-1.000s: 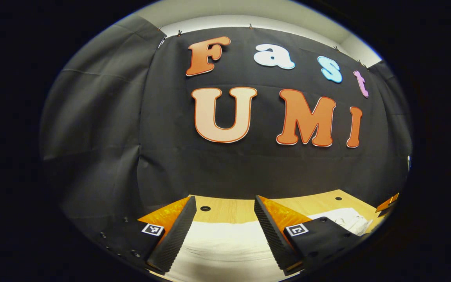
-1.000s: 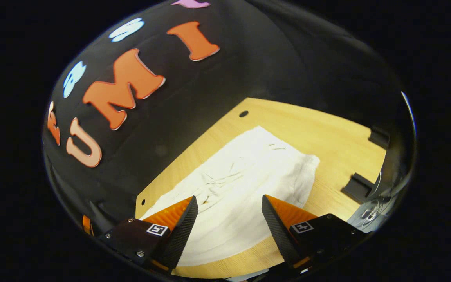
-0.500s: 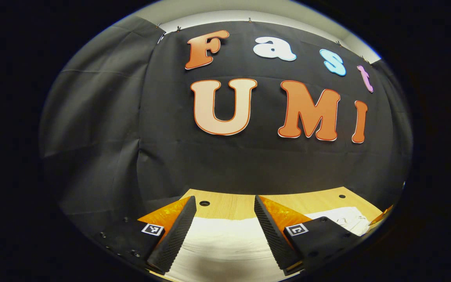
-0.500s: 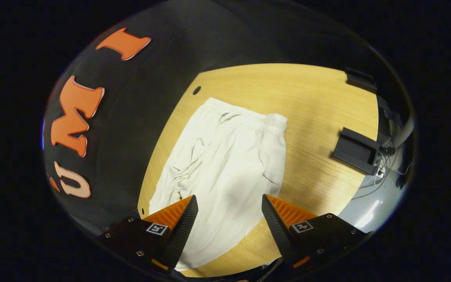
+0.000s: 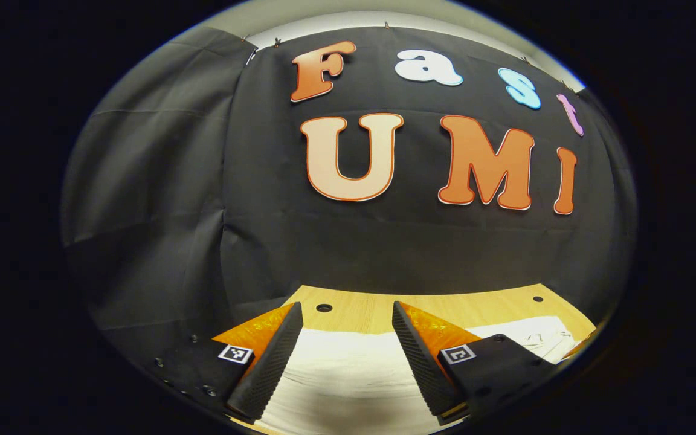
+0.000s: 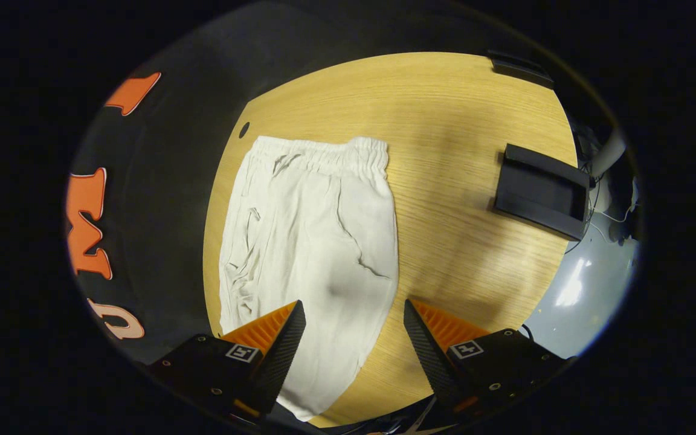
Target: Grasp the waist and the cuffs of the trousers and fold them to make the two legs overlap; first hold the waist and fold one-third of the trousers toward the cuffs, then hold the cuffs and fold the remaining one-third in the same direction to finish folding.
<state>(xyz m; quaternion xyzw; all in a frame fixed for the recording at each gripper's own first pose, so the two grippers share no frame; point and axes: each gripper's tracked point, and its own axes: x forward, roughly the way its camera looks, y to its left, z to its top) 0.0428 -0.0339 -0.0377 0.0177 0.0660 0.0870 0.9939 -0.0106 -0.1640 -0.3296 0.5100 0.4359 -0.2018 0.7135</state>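
Flat on the wooden table (image 6: 457, 199), the white trousers (image 6: 312, 241) are seen in the right gripper view, laid along the table's edge that runs under the black booth wall (image 6: 161, 199). The elastic waistband (image 6: 318, 151) lies at the far end, just beside a small round hole (image 6: 243, 129) in the tabletop. From there the long axis runs straight back toward the right gripper (image 6: 354, 329). The cloth looks already doubled lengthwise, the legs stacked, though this is a judgement from the single narrow outline. The lower end passes under and between the right gripper's fingers; the cuffs themselves cannot be made out.

The right gripper is held above the trousers with its fingers spread wide, nothing pinched. The waist is thus well apart from it, directly ahead along the garment.

In the left gripper view, white cloth (image 5: 348, 374) is seen close below and between the fingers of the left gripper (image 5: 345, 338), which is likewise spread and empty. Which end of the trousers lies there cannot be told for certain.

A black tray-like fixture (image 6: 541, 190) is noted at the table's opposite edge, well apart from the trousers.

The waist fold is judged not yet begun; a forward reach to the waistband is called for.
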